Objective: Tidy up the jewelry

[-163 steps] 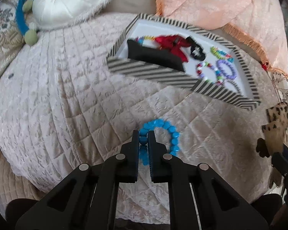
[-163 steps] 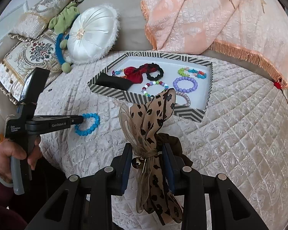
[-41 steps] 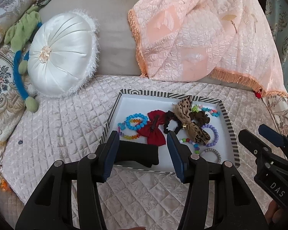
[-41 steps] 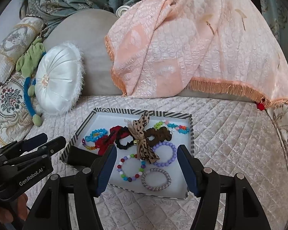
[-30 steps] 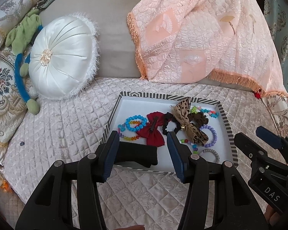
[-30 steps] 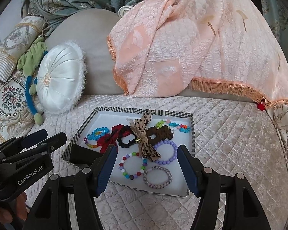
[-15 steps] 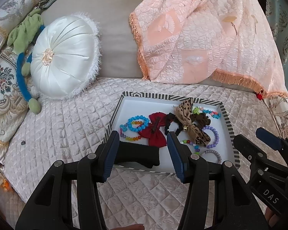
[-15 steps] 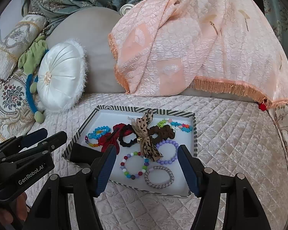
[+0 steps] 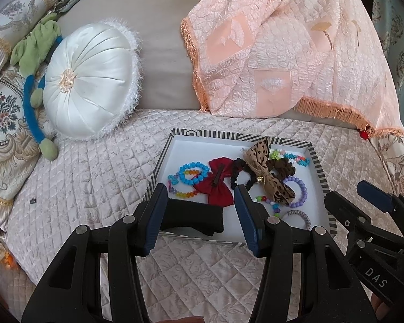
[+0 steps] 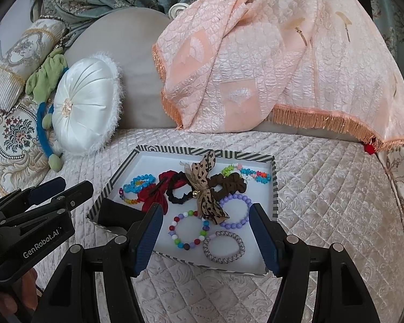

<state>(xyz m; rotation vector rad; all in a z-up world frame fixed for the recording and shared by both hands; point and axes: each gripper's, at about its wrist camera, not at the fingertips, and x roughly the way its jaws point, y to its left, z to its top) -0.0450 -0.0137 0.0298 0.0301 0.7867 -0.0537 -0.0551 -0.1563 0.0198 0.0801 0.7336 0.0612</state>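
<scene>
Quilted bedspread (image 10: 323,188), striped tray (image 10: 274,185) at centre holding beaded bracelets, bows, scrunchies, my left gripper (image 9: 199,210) and right gripper (image 10: 204,231) released, empty, black pouch (image 9: 194,215) partly hidden.

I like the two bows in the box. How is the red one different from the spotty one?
The red bow is plain dark red; the leopard bow is tan with dark spots. The red bow has a dark clip across its middle; the leopard bow has a small gold bell there. The red bow lies flat, while one tail of the leopard bow sticks up. Both rest inside the striped tray, each touching the black scrunchie.
</scene>
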